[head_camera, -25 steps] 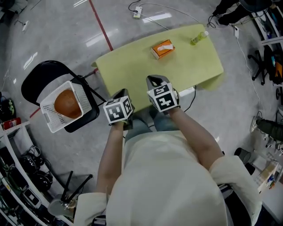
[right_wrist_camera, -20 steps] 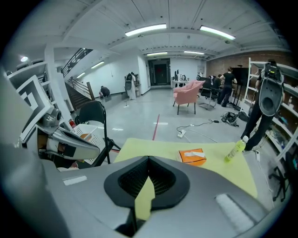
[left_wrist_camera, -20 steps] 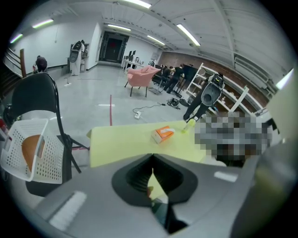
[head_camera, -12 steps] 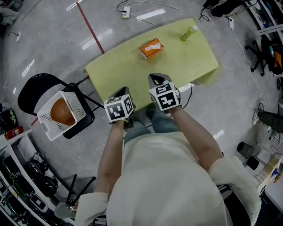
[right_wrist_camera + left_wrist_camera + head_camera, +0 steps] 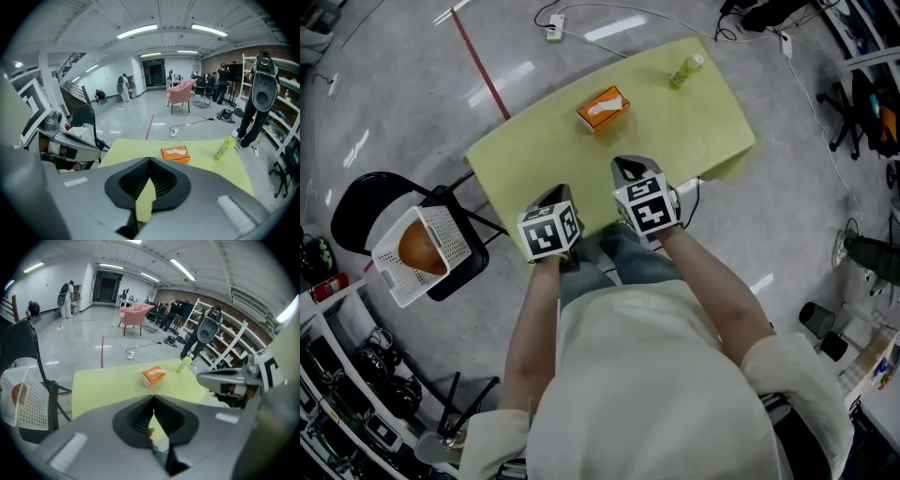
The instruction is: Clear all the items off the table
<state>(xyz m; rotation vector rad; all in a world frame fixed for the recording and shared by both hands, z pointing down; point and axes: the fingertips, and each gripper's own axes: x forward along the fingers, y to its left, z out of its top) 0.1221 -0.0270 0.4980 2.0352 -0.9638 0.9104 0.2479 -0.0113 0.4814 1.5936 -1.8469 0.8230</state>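
An orange tissue box [image 5: 602, 108] lies on the yellow-green table [image 5: 534, 155], and a green bottle [image 5: 685, 71] stands near its far right corner. My left gripper [image 5: 551, 194] and right gripper [image 5: 625, 167] hover side by side over the table's near edge, both shut and empty. In the left gripper view the shut jaws [image 5: 153, 397] point at the table [image 5: 108, 383], with the box [image 5: 153, 376] and bottle [image 5: 184, 364] beyond and the right gripper [image 5: 225, 378] alongside. The right gripper view shows its shut jaws [image 5: 150, 160], the box [image 5: 175, 153] and the bottle [image 5: 224, 147].
A black folding chair [image 5: 366, 192] left of the table carries a white basket [image 5: 441, 234] holding an orange ball [image 5: 420, 249]. A power strip [image 5: 554, 34] and cables lie on the floor beyond. Shelves stand at the left and right; people and a pink armchair [image 5: 182, 90] are far back.
In the head view the table, box, bottle and chair have slid left and upward while both grippers keep their place in the picture. The jaws stay shut.
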